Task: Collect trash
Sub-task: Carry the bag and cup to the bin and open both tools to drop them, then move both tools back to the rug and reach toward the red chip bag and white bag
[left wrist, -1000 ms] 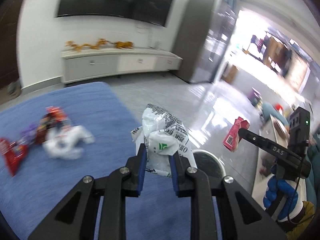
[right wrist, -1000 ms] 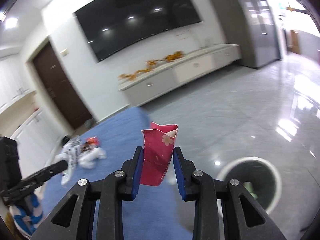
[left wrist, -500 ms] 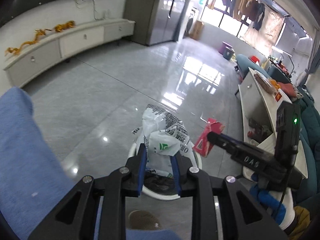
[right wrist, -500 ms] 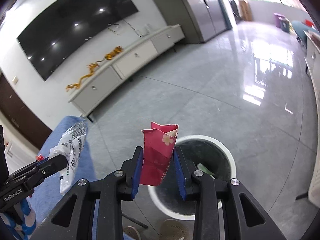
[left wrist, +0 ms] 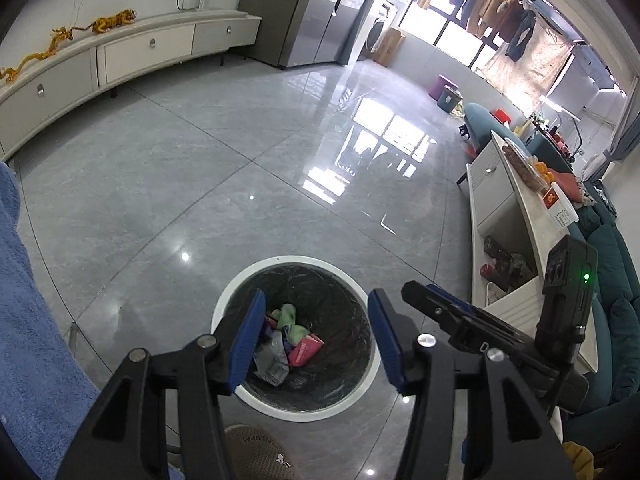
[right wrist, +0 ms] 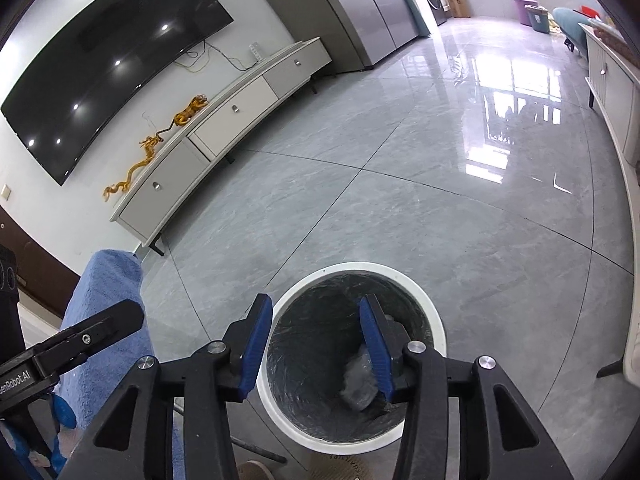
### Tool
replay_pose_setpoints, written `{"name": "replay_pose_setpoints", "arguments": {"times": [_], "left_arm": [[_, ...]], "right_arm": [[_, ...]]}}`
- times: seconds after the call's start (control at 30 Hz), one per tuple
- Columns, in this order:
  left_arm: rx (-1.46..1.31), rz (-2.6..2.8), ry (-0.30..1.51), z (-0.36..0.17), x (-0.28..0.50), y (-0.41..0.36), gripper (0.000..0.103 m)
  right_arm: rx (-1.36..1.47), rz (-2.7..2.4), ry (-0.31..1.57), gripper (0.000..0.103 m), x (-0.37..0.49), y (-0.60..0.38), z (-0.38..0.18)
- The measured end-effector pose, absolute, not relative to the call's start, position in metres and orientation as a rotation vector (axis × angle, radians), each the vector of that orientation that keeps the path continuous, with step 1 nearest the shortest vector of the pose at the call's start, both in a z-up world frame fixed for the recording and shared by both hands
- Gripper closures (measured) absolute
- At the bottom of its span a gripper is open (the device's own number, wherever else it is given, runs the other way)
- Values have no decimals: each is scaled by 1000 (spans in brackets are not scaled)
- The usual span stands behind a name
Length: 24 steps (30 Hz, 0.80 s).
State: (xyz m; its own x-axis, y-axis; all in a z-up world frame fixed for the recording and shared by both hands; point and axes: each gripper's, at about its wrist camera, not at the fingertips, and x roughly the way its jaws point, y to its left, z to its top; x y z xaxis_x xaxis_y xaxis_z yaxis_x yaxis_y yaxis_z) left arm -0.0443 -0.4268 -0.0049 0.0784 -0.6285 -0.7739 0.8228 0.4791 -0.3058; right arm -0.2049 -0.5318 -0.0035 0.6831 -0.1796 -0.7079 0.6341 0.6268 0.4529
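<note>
The white-rimmed trash bin [left wrist: 292, 338] stands on the grey tiled floor [left wrist: 240, 168], directly below and ahead of both tools, its black-lined mouth open upward. The blue-covered surface [left wrist: 28, 320] lies off to the left of the bin.

The left hand-held gripper [left wrist: 316, 334] points steeply down over the bin's mouth, its jaws opening with nothing between them. The right hand-held gripper [right wrist: 316, 350] hangs over the same bin [right wrist: 352, 356], also opening and empty. Both sit about equally near the rim, so neither has the shorter way back to the surface.

The left wrist view looks deepest into the bin, showing a pink carton [left wrist: 306, 350], green scraps and a crumpled pale wrapper. The right wrist view shows only a greyish plastic lump [right wrist: 360, 380] at the bottom.
</note>
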Motion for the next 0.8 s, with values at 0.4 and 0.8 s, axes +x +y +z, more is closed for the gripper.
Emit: {"name": "replay_pose_setpoints", "arguments": {"times": [0.4,0.8], "left_arm": [[176,-1030,881,54,-48,-355,51],[86,-939,779,99,-38,-249,50]], "right_arm": [[710,-518,573,59,-222,-508,49],[606,-456,511,57,-215,-455,110]]}}
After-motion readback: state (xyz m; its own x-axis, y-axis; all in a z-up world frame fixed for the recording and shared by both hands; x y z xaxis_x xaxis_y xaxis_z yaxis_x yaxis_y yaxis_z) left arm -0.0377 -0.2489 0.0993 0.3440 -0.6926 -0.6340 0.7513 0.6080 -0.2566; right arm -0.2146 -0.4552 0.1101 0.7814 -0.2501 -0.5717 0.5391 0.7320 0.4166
